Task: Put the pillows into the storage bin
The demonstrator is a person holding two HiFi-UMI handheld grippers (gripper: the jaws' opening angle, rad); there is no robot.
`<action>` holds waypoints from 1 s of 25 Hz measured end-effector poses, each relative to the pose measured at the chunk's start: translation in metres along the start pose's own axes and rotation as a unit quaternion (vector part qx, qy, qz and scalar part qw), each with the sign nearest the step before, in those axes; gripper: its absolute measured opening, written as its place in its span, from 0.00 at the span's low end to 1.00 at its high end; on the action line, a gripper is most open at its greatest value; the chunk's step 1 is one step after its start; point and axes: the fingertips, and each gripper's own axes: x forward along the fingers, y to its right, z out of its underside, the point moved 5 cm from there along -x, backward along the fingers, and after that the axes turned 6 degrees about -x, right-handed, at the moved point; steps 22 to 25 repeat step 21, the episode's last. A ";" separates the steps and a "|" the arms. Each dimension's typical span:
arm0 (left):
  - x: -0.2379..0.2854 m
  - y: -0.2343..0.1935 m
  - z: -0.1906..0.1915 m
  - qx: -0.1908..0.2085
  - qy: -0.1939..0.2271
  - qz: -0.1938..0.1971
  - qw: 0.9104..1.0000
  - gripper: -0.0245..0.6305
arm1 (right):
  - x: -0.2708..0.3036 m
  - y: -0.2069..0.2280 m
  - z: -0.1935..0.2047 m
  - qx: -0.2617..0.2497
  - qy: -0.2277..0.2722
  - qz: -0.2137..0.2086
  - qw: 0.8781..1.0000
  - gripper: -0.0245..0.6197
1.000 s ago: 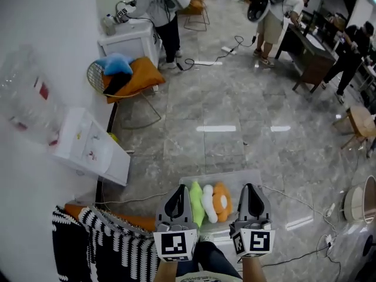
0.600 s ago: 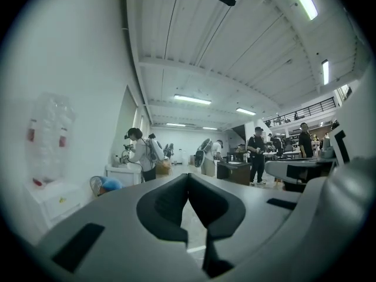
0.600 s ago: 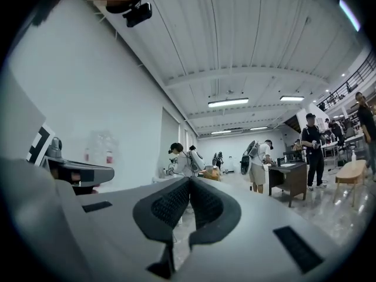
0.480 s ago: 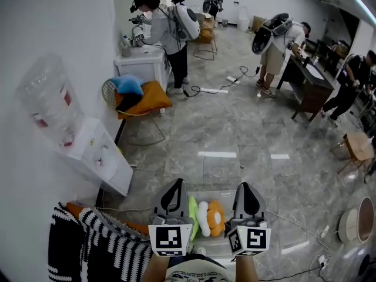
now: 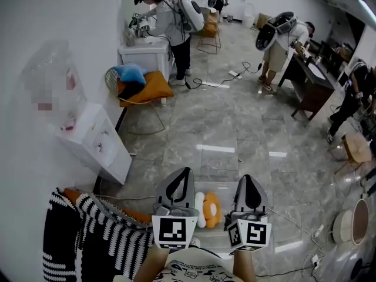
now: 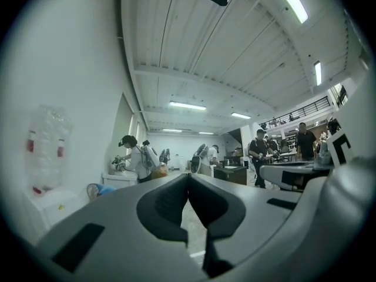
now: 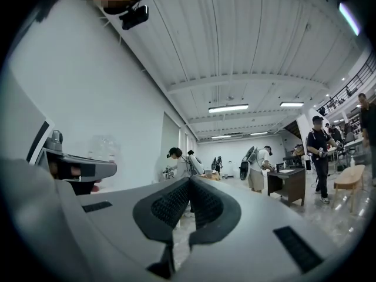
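On the floor between my two grippers stands a clear storage bin [image 5: 221,187]. An orange and white flower pillow [image 5: 210,208] lies in it; the rest of the bin's contents are hidden behind the grippers. My left gripper [image 5: 178,176] is held level above the bin's left side, shut, with nothing between its pads [image 6: 188,178]. My right gripper [image 5: 250,182] hangs level above the bin's right side, also shut and empty [image 7: 189,181]. Both gripper views look out across the room, and neither shows the bin or a pillow.
A black-and-white striped cloth [image 5: 97,239] lies at the lower left. A white water dispenser [image 5: 97,145] stands by the left wall, and a wire chair with orange and blue cushions [image 5: 141,86] stands behind it. People work at the far end, beside a dark desk [image 5: 308,81]. Cables [image 5: 294,219] cross the floor.
Both grippers have risen together above the bin and stayed shut. The green pillow that showed beside the left gripper is now hidden behind it.
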 end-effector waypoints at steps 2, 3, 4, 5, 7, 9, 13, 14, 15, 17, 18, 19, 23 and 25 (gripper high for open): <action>-0.002 0.002 0.000 -0.001 0.001 0.002 1.000 0.06 | -0.002 0.000 -0.003 -0.002 0.003 0.002 1.000 0.06; -0.002 0.002 -0.001 -0.002 0.001 0.003 1.000 0.06 | -0.003 0.000 -0.004 -0.002 0.003 0.003 1.000 0.06; -0.003 0.002 -0.001 -0.002 0.001 0.004 1.000 0.06 | -0.004 0.000 -0.004 -0.002 0.004 0.004 1.000 0.06; -0.004 0.002 -0.001 -0.002 0.002 0.003 1.000 0.06 | -0.005 0.000 -0.004 -0.002 0.004 0.004 1.000 0.06; -0.006 0.002 -0.001 -0.003 0.003 0.004 1.000 0.06 | -0.006 -0.001 -0.004 -0.003 0.003 0.004 1.000 0.06; -0.007 0.002 -0.001 -0.003 0.003 0.003 1.000 0.06 | -0.007 -0.002 -0.004 -0.003 0.002 0.004 1.000 0.06; -0.010 0.000 -0.001 -0.003 0.001 0.003 1.000 0.06 | -0.009 -0.003 -0.005 0.003 0.001 0.006 1.000 0.06; -0.010 0.000 -0.001 -0.003 0.000 0.003 1.000 0.06 | -0.009 -0.003 -0.005 0.003 0.001 0.006 1.000 0.06; -0.011 -0.001 -0.001 -0.003 0.001 0.003 1.000 0.06 | -0.009 -0.003 -0.005 0.002 0.001 0.006 1.000 0.06; -0.010 -0.003 -0.002 -0.008 0.013 0.001 1.000 0.06 | -0.008 -0.005 -0.005 0.000 0.000 0.005 1.000 0.06; -0.009 -0.004 -0.003 -0.013 0.027 -0.001 1.000 0.06 | -0.008 -0.005 -0.006 0.000 -0.001 0.005 1.000 0.06; -0.008 -0.005 -0.005 -0.018 0.040 -0.002 0.999 0.06 | -0.008 -0.005 -0.006 0.001 -0.001 0.005 1.000 0.06; -0.006 -0.006 -0.007 -0.026 0.064 -0.003 0.998 0.06 | -0.007 -0.005 -0.006 0.000 -0.003 0.006 1.000 0.06; -0.006 -0.006 -0.007 -0.026 0.064 -0.003 0.998 0.06 | -0.007 -0.005 -0.006 0.000 -0.003 0.006 1.000 0.06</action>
